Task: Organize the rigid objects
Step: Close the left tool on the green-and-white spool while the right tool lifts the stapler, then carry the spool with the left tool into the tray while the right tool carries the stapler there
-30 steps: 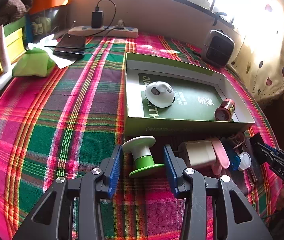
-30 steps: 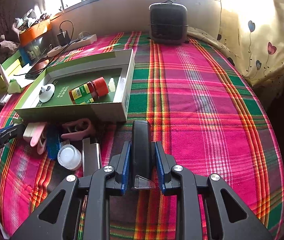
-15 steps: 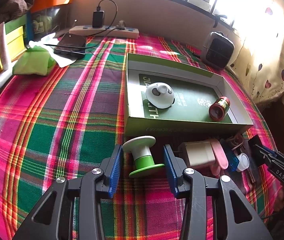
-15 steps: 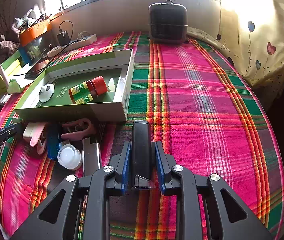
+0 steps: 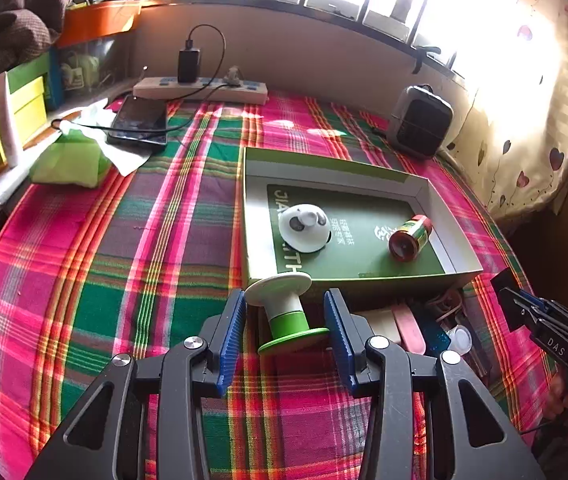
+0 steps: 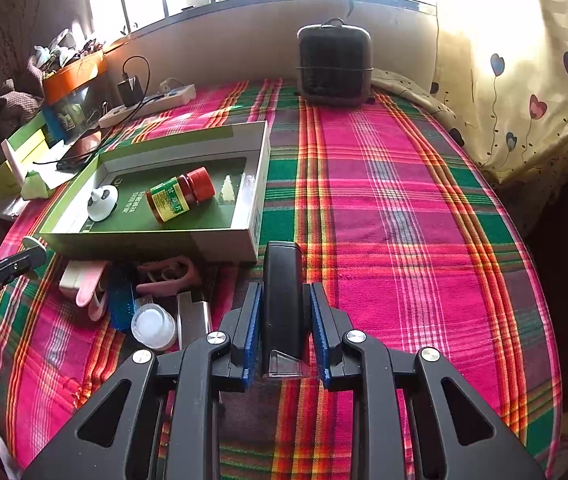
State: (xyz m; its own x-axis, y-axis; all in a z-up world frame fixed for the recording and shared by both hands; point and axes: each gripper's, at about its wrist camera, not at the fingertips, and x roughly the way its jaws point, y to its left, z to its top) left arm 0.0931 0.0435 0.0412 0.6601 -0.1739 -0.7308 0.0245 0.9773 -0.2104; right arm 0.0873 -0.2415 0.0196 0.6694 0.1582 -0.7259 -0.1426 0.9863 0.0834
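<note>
My left gripper (image 5: 286, 320) is shut on a white and green spool (image 5: 287, 312) and holds it above the cloth, just in front of the green box (image 5: 340, 280). In the box lie a white panda knob (image 5: 305, 228) and a red-capped bottle (image 5: 409, 237). My right gripper (image 6: 283, 324) is shut on a black stapler (image 6: 283, 304), near the box's (image 6: 224, 240) front right corner. The bottle (image 6: 180, 199) and knob (image 6: 102, 203) show in the right wrist view too.
Loose items lie before the box: a pink clip (image 6: 168, 276), a blue comb (image 6: 121, 300), a clear cup (image 6: 153, 326), a metal piece (image 6: 194, 320), a white block (image 5: 382, 320). A black heater (image 6: 334, 65), power strip (image 5: 200, 90) and phone (image 5: 139, 120) stand at the back.
The left gripper has lifted with the spool and moved toward the box. The bottle in the box has rolled a little left. The right gripper holds still.
</note>
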